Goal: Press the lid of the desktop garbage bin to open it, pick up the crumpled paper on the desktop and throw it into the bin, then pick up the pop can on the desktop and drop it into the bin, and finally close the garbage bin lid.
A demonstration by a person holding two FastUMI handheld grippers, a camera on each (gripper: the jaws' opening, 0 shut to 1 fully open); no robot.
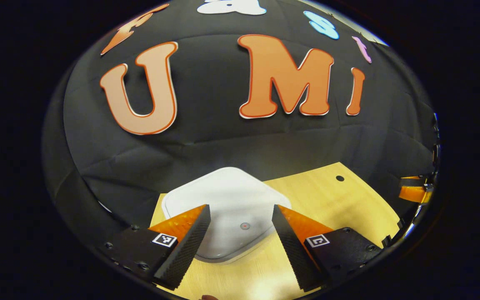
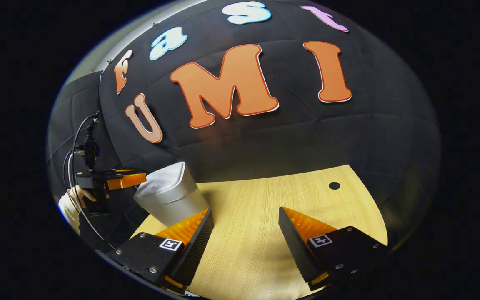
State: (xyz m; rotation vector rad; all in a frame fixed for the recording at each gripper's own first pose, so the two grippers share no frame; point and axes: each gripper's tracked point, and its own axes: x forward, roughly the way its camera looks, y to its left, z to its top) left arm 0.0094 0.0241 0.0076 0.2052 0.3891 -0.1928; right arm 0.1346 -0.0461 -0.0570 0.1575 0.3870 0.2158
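The bin (image 1: 227,208) stands on the tabletop (image 1: 327,196) directly ahead of the left hand-held gripper (image 1: 241,246), its white lid (image 1: 223,196) down and flat. In the left gripper view the lid is seen from above, and a small round button (image 1: 244,226) on its near edge lies in the gap between the two fingers. The fingers are spread wide and hold nothing; whether they touch the lid cannot be told. Beyond the bin hangs the black cloth wall (image 1: 223,141), close behind it. To the right of the bin the wood surface runs on bare to a small dark hole (image 1: 340,178) near its far edge. At the far right edge of that view, part of the other hand-held gripper shows.

In the right gripper view the bin (image 2: 169,196) stands ahead and to the left of the right hand-held gripper (image 2: 246,246), partly hidden behind its left finger (image 2: 190,233). This gripper is also released, its fingers well apart over bare tabletop (image 2: 265,200) with nothing between them. The left hand-held gripper (image 2: 115,180) hangs at lid height just beside the bin's far left side, held by a hand (image 2: 82,193) in a white sleeve (image 2: 68,210), with a cable (image 2: 75,141) looping up from it. The same dark hole (image 2: 334,185) lies ahead to the right.
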